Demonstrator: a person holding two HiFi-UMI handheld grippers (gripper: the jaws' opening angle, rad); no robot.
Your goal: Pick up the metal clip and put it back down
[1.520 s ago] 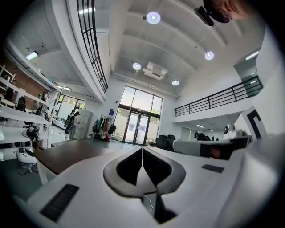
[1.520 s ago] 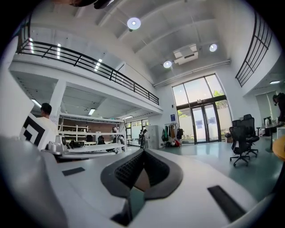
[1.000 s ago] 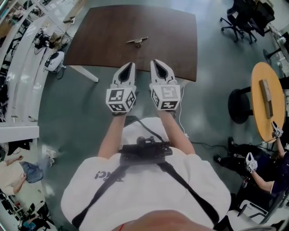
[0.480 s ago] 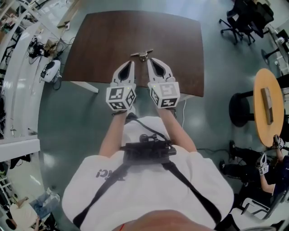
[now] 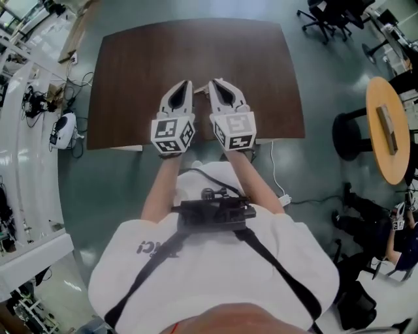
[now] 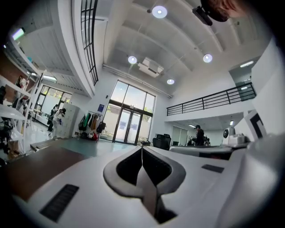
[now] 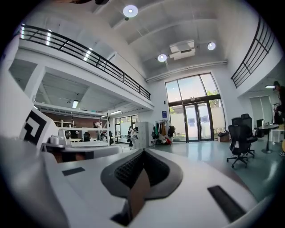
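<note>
No sight of the metal clip in any view: not on the bare wood of the brown table (image 5: 130,59), not between either pair of jaws. Probably hidden under the two gripper noses, near the table's middle, at twelve o'clock from the person's chest. Cannot place it closer than that.

Right over that spot, side by side: left gripper (image 5: 187,85) and right gripper (image 5: 213,83), tips close together, both held level and aimed toward twelve o'clock. Left gripper (image 6: 141,149): jaws pressed together, pinching nothing. Right gripper (image 7: 142,153): the same, closed tight on nothing. Behind the tips, at six o'clock, the two marker cubes (image 5: 172,136).

Farther out: a round wooden table (image 5: 385,130) at three o'clock, office chairs (image 5: 320,16) at one o'clock, a white device (image 5: 61,130) with cables on the floor at nine o'clock.

Plenty to go wrong from here:
- Coming down with the jaws closed would likely shove the clip rather than straddle it, perhaps skating it across the smooth top.
- Risk of closing on bare wood too, with both gripper views looking out across the hall instead of down.
- Risk of a knock between the two close-set grippers once either one spreads.
</note>
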